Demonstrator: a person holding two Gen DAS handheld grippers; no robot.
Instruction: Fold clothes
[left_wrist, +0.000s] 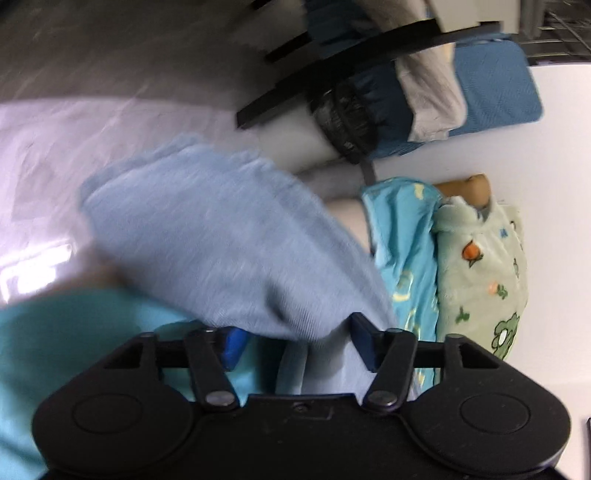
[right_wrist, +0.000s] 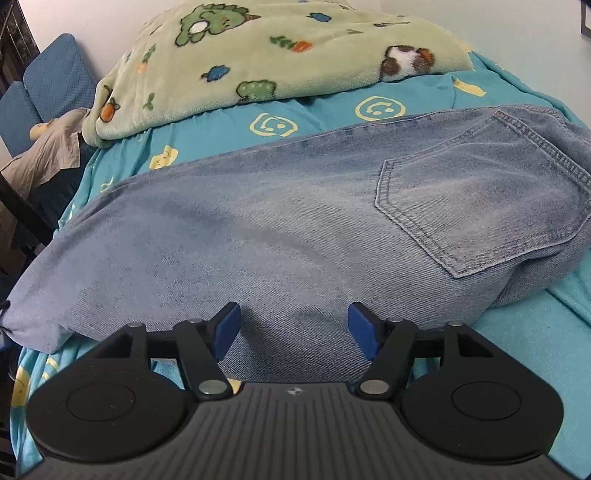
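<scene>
Between the blue pads of the right gripper (right_wrist: 293, 328) lies denim: the jeans (right_wrist: 295, 221) spread flat just ahead of it, stretching away to both sides, back pocket (right_wrist: 476, 206) up & off to the front-right. Jaws stand wide apart, pads either side of the cloth w/o pinching it, so nothing held. Jeans rest on a turquoise bedsheet (right_wrist: 314, 114) w/ yellow smiley prints; beyond them, further from the gripper, a green fleece blanket (right_wrist: 280, 62) w/ cartoon animals is bunched up. Far left of the gripper: blue cushion (right_wrist: 55, 81) & a beige garment (right_wrist: 48, 155) hanging off the bed edge.

Left wrist view is rolled sideways & motion-blurred. Left gripper (left_wrist: 295, 341) has a pale blue jeans leg (left_wrist: 229, 251) running btw its fingers & fanning out ahead-left. Jaws roughly half open; left pad (left_wrist: 232, 347) partly shows beside the cloth, right pad (left_wrist: 364, 341) sits against its edge. Can't tell if the pads actually press the fabric — blur too heavy. Right of that gripper: same turquoise sheet (left_wrist: 406, 258) & green blanket (left_wrist: 484, 266). Ahead, dark bed rails (left_wrist: 332, 66) & blue cushion (left_wrist: 495, 85) against a white wall.
</scene>
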